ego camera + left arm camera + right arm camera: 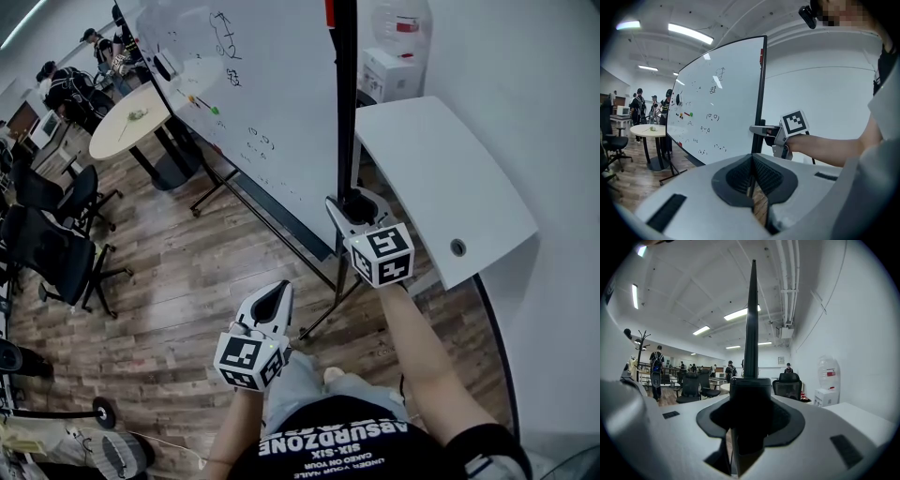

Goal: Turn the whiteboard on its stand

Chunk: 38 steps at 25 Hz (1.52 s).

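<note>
Ahead on the wooden floor (pixel 187 281), the large white whiteboard (pixel 262 112) is clamped at its black upright post (pixel 345 94) by the right gripper (pixel 354 208); the left gripper (pixel 275 298) is held shut, empty. Turning seems not yet done.

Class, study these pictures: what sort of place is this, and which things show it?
Probably an open-plan office or shared workroom: a large whiteboard stands on a wood floor, with a round table and black office chairs nearby.
</note>
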Each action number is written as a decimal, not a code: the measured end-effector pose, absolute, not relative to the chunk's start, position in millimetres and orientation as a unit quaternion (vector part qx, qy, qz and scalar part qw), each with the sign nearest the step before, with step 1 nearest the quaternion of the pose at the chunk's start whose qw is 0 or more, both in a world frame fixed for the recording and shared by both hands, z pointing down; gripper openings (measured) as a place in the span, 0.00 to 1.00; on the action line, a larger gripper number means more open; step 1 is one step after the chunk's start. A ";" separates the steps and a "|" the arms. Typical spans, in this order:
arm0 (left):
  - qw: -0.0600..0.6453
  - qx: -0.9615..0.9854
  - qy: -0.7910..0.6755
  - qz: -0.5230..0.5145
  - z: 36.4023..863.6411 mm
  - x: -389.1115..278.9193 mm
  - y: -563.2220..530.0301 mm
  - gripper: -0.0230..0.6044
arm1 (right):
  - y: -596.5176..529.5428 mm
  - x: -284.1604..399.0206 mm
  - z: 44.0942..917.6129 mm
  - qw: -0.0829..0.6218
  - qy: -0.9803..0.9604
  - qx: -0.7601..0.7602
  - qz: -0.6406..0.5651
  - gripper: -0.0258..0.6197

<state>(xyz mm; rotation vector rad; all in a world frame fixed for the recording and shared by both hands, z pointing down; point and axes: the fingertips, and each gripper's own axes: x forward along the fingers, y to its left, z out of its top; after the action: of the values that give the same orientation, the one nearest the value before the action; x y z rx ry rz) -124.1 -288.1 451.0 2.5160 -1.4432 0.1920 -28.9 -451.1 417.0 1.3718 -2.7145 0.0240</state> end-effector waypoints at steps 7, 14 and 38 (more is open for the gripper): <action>0.122 0.853 -0.503 0.062 448.0 -117.9 -279.8 0.04 | -445.1 -24.7 412.7 0.050 -0.893 0.446 0.010 0.30; 0.124 0.848 -0.512 0.058 444.3 -109.3 -264.0 0.04 | -431.3 -17.6 406.3 0.047 -0.895 0.444 0.010 0.29; 0.129 0.854 -0.500 0.070 441.3 -90.3 -194.0 0.04 | -365.0 12.7 402.5 0.056 -0.888 0.455 0.019 0.27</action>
<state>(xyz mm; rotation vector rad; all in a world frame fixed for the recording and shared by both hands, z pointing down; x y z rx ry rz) -90.3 -194.0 441.3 2.4822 -1.4523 0.2033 12.7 -365.0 402.5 1.3810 -2.6949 0.0574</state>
